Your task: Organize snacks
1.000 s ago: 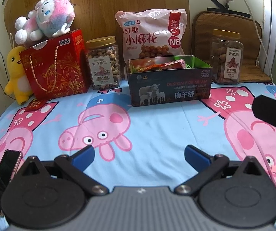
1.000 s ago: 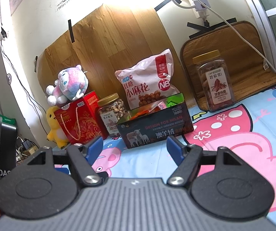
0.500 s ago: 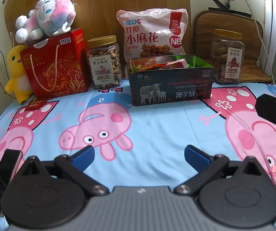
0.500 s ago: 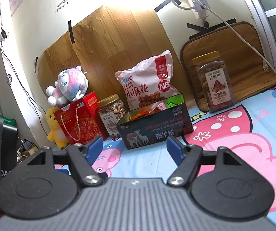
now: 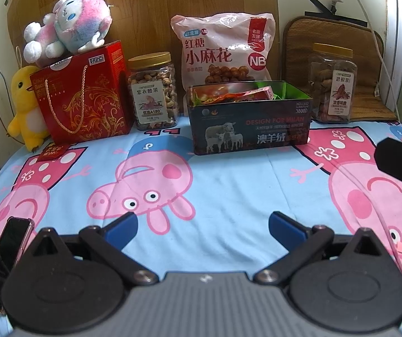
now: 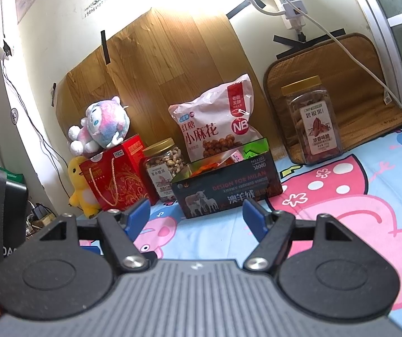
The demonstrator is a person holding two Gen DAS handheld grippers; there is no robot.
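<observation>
Blue-padded left gripper (image 5: pixel 203 226) and right gripper (image 6: pixel 195 215): fingers spread, empty; snack-filled tin box (image 5: pixel 250 129) at twelve o'clock.

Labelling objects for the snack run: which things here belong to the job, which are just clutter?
Job:
- open tin box with snack packets inside
- pink snack bag
- nut jar
- second jar on the right
- red gift box, probably

Clutter:
- pink plush toy
- yellow duck toy
- phone
- small red packet, contents unclear
</observation>
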